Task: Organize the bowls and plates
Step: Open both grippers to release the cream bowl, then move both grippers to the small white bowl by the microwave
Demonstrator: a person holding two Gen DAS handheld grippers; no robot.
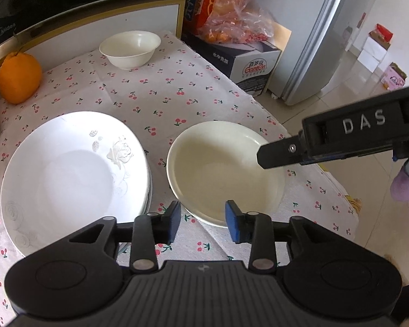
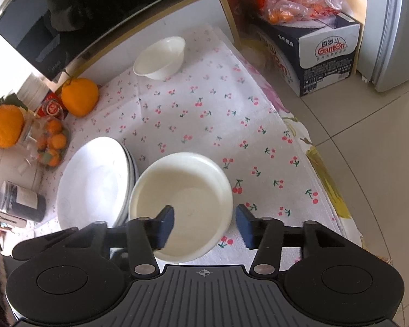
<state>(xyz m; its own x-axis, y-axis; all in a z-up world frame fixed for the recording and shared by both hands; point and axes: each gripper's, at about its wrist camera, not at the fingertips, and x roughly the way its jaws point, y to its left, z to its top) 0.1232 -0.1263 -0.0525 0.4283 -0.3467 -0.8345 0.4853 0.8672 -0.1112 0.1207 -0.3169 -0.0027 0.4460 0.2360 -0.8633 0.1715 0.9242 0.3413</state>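
Observation:
A cream shallow bowl (image 1: pixel 220 169) (image 2: pixel 182 190) rests on the cherry-print tablecloth (image 1: pixel 163 95), right beside a stack of white plates with a faint rose pattern (image 1: pixel 68 174) (image 2: pixel 95 179). A smaller white bowl (image 1: pixel 129 47) (image 2: pixel 161 57) stands alone at the far side. My left gripper (image 1: pixel 203 223) is open, its blue pads straddling the cream bowl's near rim without pressing it. My right gripper (image 2: pixel 204 226) is open too, one finger inside the bowl and the other outside its right rim. Its black finger (image 1: pixel 275 155) reaches over the bowl in the left wrist view.
Oranges (image 2: pixel 80 96) and a bag of small fruit (image 2: pixel 50 144) lie at the table's left. A black appliance (image 2: pixel 68 27) sits behind. A drinks carton (image 2: pixel 321 57) and a fridge (image 1: pixel 327 41) stand on the tiled floor past the table's right edge.

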